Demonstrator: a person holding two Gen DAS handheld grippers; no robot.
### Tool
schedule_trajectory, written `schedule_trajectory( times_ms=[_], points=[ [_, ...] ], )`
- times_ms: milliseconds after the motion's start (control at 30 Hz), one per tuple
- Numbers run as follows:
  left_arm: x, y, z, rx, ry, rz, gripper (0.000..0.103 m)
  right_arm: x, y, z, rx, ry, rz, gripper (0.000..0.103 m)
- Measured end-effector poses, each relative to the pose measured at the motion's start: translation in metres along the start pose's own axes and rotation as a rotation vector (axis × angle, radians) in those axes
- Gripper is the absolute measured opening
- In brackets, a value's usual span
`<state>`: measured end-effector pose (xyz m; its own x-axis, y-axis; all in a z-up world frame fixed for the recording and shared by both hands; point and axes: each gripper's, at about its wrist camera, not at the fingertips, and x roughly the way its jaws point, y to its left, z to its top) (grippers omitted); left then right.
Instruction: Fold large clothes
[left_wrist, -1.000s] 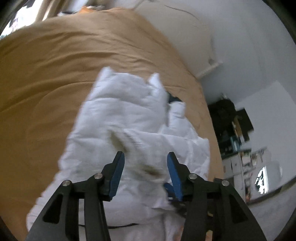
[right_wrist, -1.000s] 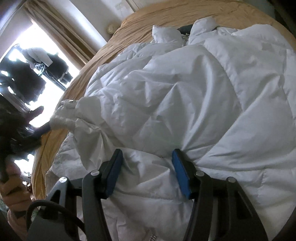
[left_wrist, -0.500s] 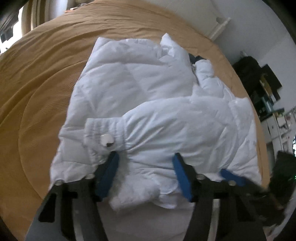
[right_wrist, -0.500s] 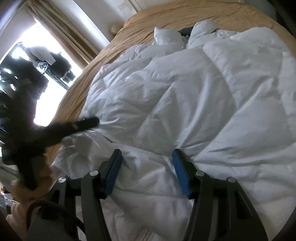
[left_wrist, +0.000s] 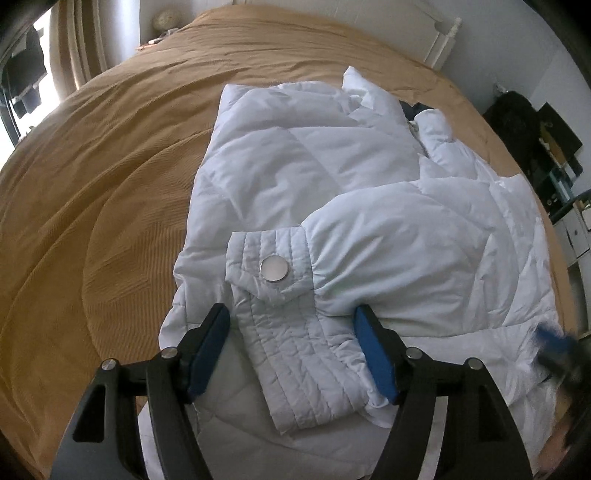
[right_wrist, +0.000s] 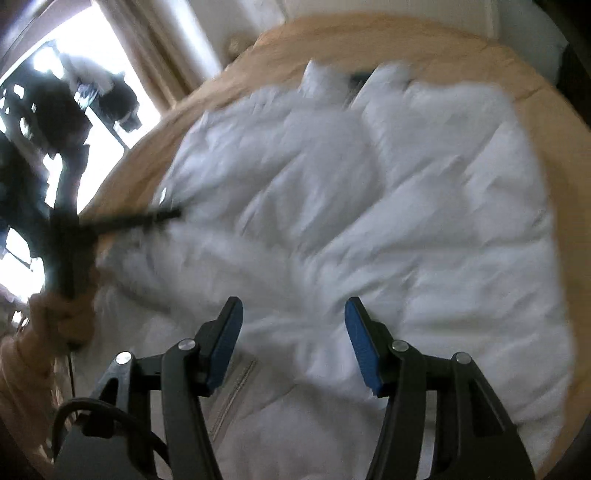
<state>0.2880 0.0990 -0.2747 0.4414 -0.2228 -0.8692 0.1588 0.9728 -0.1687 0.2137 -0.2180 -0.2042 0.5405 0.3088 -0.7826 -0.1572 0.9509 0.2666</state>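
A white puffer jacket (left_wrist: 303, 177) lies spread on a bed with a tan bedspread (left_wrist: 103, 177). One sleeve is folded across its front, and the quilted cuff (left_wrist: 295, 350) with its silver snap button (left_wrist: 273, 269) rests flat on the jacket. My left gripper (left_wrist: 289, 312) straddles that cuff; its jaws are opening and the blue pads stand clear of the fabric. In the blurred right wrist view, my right gripper (right_wrist: 292, 304) hovers open over the jacket (right_wrist: 388, 206), gripping nothing. The left gripper (right_wrist: 162, 216) shows there at the left, held by a hand (right_wrist: 62, 317).
A bright window (right_wrist: 55, 122) with curtains and dark hanging clothes lies beyond the bed's left side. A white headboard (left_wrist: 439, 40) stands at the far end. Dark shelves with clutter (left_wrist: 546, 147) stand to the right of the bed.
The left gripper came down, laid the sleeve across the jacket and widened its jaws off the cuff. The right gripper lifted and shifted sideways, and its view is now blurred.
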Motion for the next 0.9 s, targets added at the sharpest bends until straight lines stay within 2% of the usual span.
schedule_trajectory(
  times_ms=[67,167,300,400,433,500,533,667,767,833,900],
  points=[
    [-0.001,-0.003,-0.002,0.018,-0.007,0.021,0.071,-0.006,-0.007,0.024,0.002,-0.043,-0.054,0.059],
    [0.0,-0.005,-0.002,0.021,-0.012,0.036,0.071,0.005,-0.019,0.054,0.036,-0.06,-0.121,0.059],
    [0.001,-0.008,-0.003,0.025,-0.017,0.043,0.072,0.04,-0.038,0.082,0.088,0.003,-0.216,0.059],
    [0.002,-0.012,-0.005,0.049,-0.023,0.062,0.073,0.06,-0.05,0.094,0.097,0.011,-0.284,0.059],
    [0.003,-0.013,-0.005,0.056,-0.024,0.069,0.073,0.063,-0.052,0.097,0.083,0.004,-0.31,0.062],
    [0.004,-0.015,-0.005,0.062,-0.028,0.08,0.074,0.072,-0.054,0.104,0.048,0.003,-0.367,0.077],
    [0.004,-0.016,-0.005,0.062,-0.03,0.083,0.074,0.074,-0.058,0.107,0.046,0.007,-0.387,0.078],
    [0.006,-0.018,-0.005,0.074,-0.038,0.094,0.077,0.074,-0.085,0.123,0.11,-0.004,-0.444,0.078],
    [0.008,-0.02,-0.005,0.075,-0.042,0.095,0.08,0.076,-0.117,0.136,0.201,0.016,-0.503,0.078],
    [0.009,-0.021,-0.005,0.077,-0.044,0.105,0.081,0.075,-0.134,0.14,0.259,0.035,-0.509,0.078],
    [0.01,-0.023,-0.005,0.082,-0.046,0.118,0.081,0.058,-0.14,0.137,0.308,0.021,-0.48,0.066]
  ],
)
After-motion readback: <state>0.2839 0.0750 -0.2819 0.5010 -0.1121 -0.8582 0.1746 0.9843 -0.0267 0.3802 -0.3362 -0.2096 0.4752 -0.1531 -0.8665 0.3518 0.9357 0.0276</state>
